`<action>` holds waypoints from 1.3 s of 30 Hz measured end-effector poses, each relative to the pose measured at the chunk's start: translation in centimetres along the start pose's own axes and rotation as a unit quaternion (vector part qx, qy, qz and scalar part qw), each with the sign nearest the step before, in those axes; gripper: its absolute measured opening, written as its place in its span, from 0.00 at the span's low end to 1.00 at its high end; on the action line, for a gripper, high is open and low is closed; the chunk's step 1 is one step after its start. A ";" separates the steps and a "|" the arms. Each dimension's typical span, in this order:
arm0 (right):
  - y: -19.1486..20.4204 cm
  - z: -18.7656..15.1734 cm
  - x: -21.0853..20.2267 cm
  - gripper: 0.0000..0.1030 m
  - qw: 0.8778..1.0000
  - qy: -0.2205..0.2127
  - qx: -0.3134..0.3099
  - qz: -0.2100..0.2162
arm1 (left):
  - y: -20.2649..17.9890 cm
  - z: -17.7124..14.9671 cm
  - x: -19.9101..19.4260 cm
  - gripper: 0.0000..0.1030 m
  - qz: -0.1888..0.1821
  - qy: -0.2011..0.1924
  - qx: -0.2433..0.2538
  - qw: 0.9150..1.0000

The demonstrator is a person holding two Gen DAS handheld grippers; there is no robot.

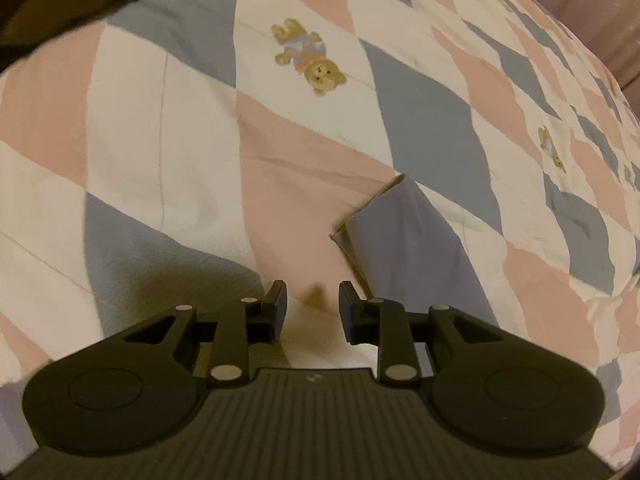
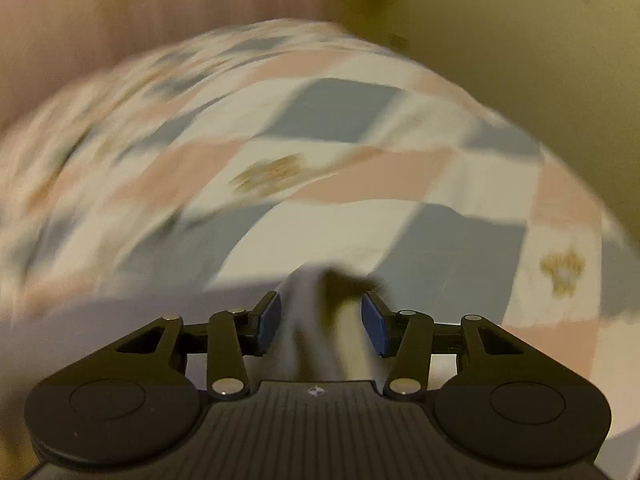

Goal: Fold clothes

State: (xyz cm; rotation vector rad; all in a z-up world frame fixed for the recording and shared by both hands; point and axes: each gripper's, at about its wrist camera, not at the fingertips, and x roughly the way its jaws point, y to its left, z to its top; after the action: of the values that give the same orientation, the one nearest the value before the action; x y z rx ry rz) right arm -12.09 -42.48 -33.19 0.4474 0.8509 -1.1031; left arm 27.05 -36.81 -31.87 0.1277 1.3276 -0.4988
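A lavender garment [image 1: 404,240] with a tan-edged hem lies on the bed, its corner folded up just ahead and right of my left gripper [image 1: 312,304]. That gripper points steeply down at the quilt, jaws a little apart, and only quilt shows in the gap. The right wrist view is blurred by motion. There my right gripper [image 2: 320,312] stands open, blue pads apart, with a ridge of the lavender garment [image 2: 308,328] lying loose between them. Whether the cloth touches the left pad I cannot tell.
The bed is covered by a quilt [image 1: 168,128] of pink, blue-grey and white diamonds printed with teddy bears [image 1: 308,56]. Its edge curves away at the upper right, with a pinkish surface [image 1: 600,12] beyond. An olive wall [image 2: 520,60] borders the bed in the right wrist view.
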 end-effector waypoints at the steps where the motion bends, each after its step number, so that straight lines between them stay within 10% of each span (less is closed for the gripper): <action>1: 3.1 -1.1 -1.0 0.43 0.998 -0.001 -0.068 0.007 | -0.1 0.0 0.3 0.22 -0.013 0.004 -0.006 1.000; 9: 21.3 -7.7 -5.3 0.28 0.920 -0.040 -0.374 0.113 | -1.1 -0.7 1.4 0.27 -0.063 0.023 0.003 0.998; 19: 29.1 -13.6 -2.5 0.28 0.802 -0.120 -0.585 -0.007 | 0.5 -2.4 2.6 0.30 -0.110 0.056 -0.014 0.992; 21: 29.6 -13.3 -2.2 0.00 0.810 -0.106 -0.576 0.001 | 0.5 -2.1 3.2 0.32 -0.118 0.059 -0.035 0.991; 27: 30.1 -12.3 -2.2 0.00 0.839 -0.086 -0.538 0.006 | 0.0 -1.5 4.8 0.28 -0.119 0.045 -0.059 0.990; 30: 30.5 -12.7 -1.8 0.07 0.826 -0.095 -0.555 -0.012 | -0.6 -0.9 5.2 0.01 -0.115 0.031 -0.052 0.992; 33: 30.9 -12.9 -1.4 0.08 0.818 -0.101 -0.566 -0.022 | -1.3 -0.5 4.4 0.01 -0.114 0.018 -0.025 0.993; 39: 29.5 -10.3 -4.0 0.00 0.852 -0.108 -0.511 0.039 | -0.2 -1.5 -3.9 0.01 -0.140 -0.052 0.068 0.986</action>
State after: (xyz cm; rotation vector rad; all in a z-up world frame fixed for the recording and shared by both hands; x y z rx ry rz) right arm 10.12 -20.89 -38.94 -0.5272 1.0722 -0.4784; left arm 25.06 -35.39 -28.47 0.0276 1.2137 -0.8243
